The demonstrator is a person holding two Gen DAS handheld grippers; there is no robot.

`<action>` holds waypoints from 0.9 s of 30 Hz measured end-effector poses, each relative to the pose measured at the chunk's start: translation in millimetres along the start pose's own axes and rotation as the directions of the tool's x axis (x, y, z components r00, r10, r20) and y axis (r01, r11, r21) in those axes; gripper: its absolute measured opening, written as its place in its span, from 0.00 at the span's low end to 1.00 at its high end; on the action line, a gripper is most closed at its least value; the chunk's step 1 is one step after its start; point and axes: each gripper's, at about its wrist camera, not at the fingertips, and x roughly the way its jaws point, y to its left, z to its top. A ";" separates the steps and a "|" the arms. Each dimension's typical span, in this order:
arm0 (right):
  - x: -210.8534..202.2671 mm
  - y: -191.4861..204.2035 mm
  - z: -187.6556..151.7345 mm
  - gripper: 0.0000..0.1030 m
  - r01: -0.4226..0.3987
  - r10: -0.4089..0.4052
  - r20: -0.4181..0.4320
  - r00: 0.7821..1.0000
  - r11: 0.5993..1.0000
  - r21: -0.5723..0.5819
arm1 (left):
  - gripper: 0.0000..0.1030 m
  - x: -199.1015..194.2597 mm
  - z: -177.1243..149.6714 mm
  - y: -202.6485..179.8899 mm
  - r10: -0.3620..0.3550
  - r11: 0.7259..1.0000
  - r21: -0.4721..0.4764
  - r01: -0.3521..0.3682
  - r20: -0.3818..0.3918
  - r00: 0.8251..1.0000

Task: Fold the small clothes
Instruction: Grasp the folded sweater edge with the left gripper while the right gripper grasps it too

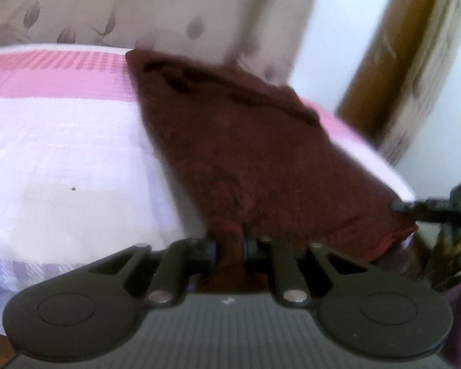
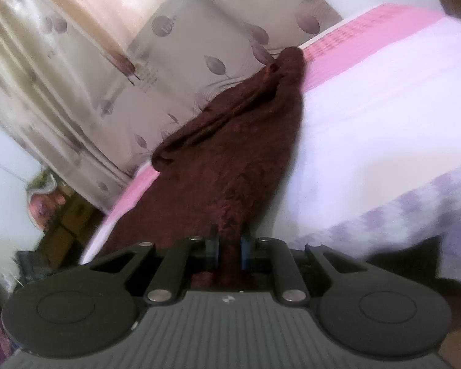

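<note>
A dark maroon cloth (image 1: 246, 153) lies stretched across a bed with a pink and white checked sheet (image 1: 61, 141). My left gripper (image 1: 229, 247) is shut on the cloth's near edge. In the left wrist view my right gripper (image 1: 399, 206) shows at the far right, at the cloth's other near corner. In the right wrist view the same cloth (image 2: 230, 160) runs away from me toward a rolled far end, and my right gripper (image 2: 229, 247) is shut on its near edge. Both views are blurred.
A beige curtain with a leaf print (image 1: 138, 9) hangs behind the bed, also in the right wrist view (image 2: 184, 46). A wooden frame (image 1: 384, 61) stands at the right. Cluttered items (image 2: 46, 203) sit beside the bed's left edge.
</note>
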 end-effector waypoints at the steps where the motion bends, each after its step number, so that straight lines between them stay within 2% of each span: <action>1: 2.1 -3.0 -0.6 0.27 0.001 0.000 -0.031 1.000 1.000 0.010 | 0.21 1.8 1.0 -0.7 0.021 1.000 0.021 -0.021 -0.009 1.000; 2: 4.7 -5.8 -2.0 0.39 -0.011 0.013 -0.063 0.998 1.000 0.025 | 0.24 2.8 1.0 -0.4 0.018 0.999 0.036 -0.018 -0.021 1.000; 3: 6.0 -7.3 -3.1 0.55 -0.001 0.004 -0.081 0.997 0.999 0.035 | 0.30 3.8 1.0 0.1 0.016 0.999 0.045 -0.015 -0.027 1.000; 5: 5.5 -7.8 -7.0 0.73 -0.002 0.005 -0.075 0.997 0.999 0.039 | 0.45 7.9 1.2 3.1 0.004 0.999 0.032 -0.003 -0.034 0.999; 7: 9.5 -9.3 -10.4 0.74 -0.030 0.034 -0.078 0.996 0.998 0.060 | 0.67 11.8 0.8 7.2 -0.053 0.999 -0.005 0.053 -0.045 0.998; 8: 12.9 -10.4 -12.2 0.74 -0.038 0.045 -0.092 0.995 0.997 0.072 | 0.67 14.9 2.3 8.4 -0.069 0.997 -0.022 0.068 -0.047 0.997; 9: 18.9 -10.7 -15.2 0.70 -0.045 0.055 -0.124 0.991 0.996 0.081 | 0.67 16.7 2.1 6.6 -0.067 0.998 -0.024 0.066 -0.045 0.997; 10: 23.0 -10.1 -19.1 0.63 -0.044 0.055 -0.145 0.988 0.996 0.076 | 0.58 18.0 0.2 3.7 -0.060 0.998 -0.017 0.059 -0.048 0.997; 11: 25.8 -9.1 -21.9 0.38 -0.042 0.052 -0.156 0.986 0.997 0.068 | 0.37 18.3 -0.6 0.7 -0.046 0.999 -0.009 0.046 -0.048 0.998; 12: 26.3 -9.3 -23.9 0.16 -0.038 0.048 -0.150 0.988 0.997 0.072 | 0.10 19.3 -0.8 -0.9 -0.028 1.000 -0.002 0.028 -0.058 0.998; 15: 12.3 -5.6 -24.3 0.16 -0.062 0.067 -0.079 0.995 0.996 0.067 | 0.10 13.0 -2.3 2.5 -0.031 0.997 -0.070 0.028 -0.033 0.999; 16: 5.0 -3.3 -22.6 0.16 -0.085 0.088 -0.051 0.995 0.994 0.071 | 0.10 8.4 -2.6 1.6 -0.024 0.996 -0.084 0.022 -0.021 1.000; 18: -7.6 2.6 -18.5 0.16 -0.147 0.148 -0.013 0.989 0.987 0.058 | 0.10 -2.8 -2.9 2.3 -0.059 0.991 -0.122 0.059 0.007 0.998; 21: -18.2 12.7 -17.0 0.16 -0.139 0.139 -0.026 0.990 0.990 0.001 | 0.10 -11.4 -10.3 0.7 -0.068 0.987 -0.145 0.068 0.008 0.998; 23: -20.8 11.4 -22.4 0.16 -0.140 0.141 -0.042 0.989 0.990 0.023 | 0.10 -13.9 -18.1 -1.2 -0.083 0.984 -0.160 0.082 0.001 0.997; 27: -36.3 14.5 -24.8 0.16 -0.184 0.185 -0.008 0.983 0.982 0.031 | 0.10 -24.8 -18.1 -8.0 -0.090 0.983 -0.161 0.093 0.025 0.996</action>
